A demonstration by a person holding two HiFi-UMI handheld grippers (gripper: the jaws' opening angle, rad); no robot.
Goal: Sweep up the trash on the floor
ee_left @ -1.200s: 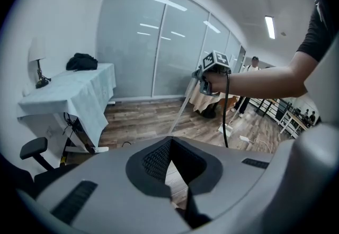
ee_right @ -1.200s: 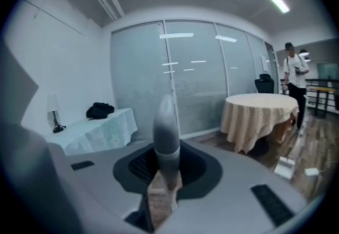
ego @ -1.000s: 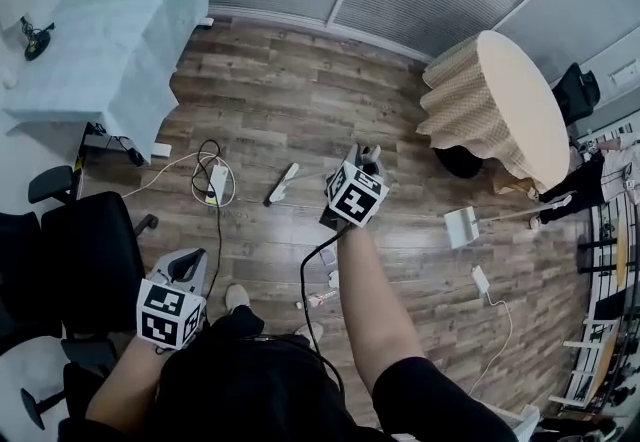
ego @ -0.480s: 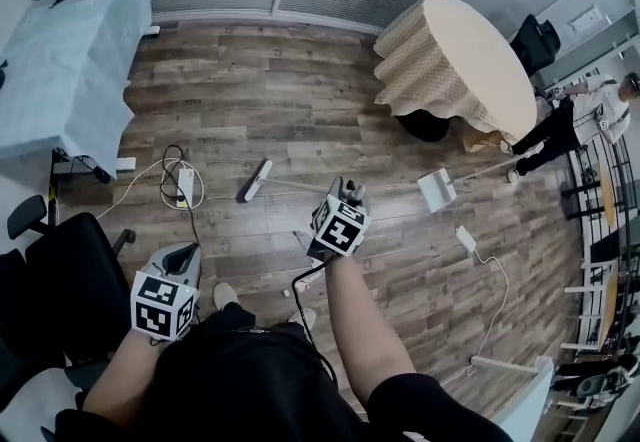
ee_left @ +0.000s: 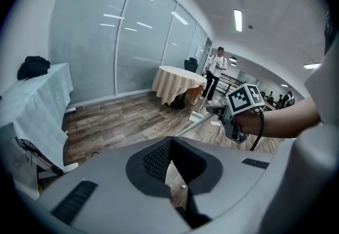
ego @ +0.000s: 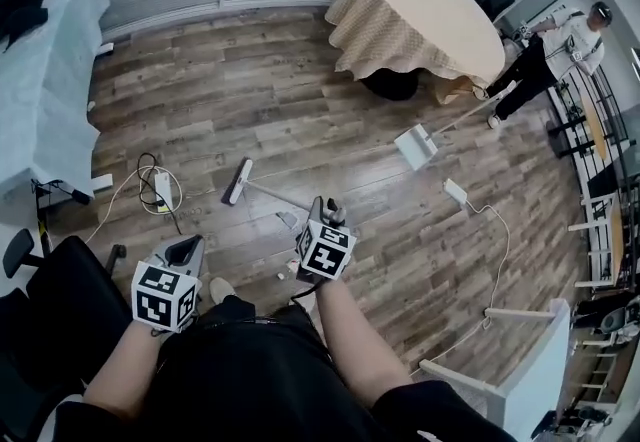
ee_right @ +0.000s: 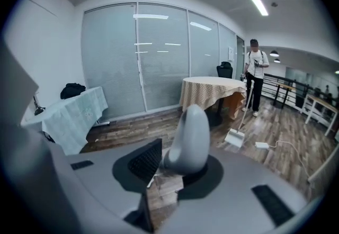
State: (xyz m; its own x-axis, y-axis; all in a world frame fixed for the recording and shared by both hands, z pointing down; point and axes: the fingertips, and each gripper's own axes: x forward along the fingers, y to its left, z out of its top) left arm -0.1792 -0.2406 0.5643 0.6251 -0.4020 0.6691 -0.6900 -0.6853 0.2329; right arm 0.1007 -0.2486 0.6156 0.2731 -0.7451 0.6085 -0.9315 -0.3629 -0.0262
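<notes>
Matt wood-plank floor (ego: 250, 100), cloth-draped round table (ego: 425, 5)

Left gripper (ego: 186, 249): grey shell, cube of black-and-white square markers, left of my black top (ego: 250, 370) | right gripper (ego: 328, 210): same shell and cube, above the top | black cable (ee_left: 259, 122) loops at its wrist | short black sleeves | pale shoe (ego: 222, 289) above the top

No legible text or signs.
</notes>
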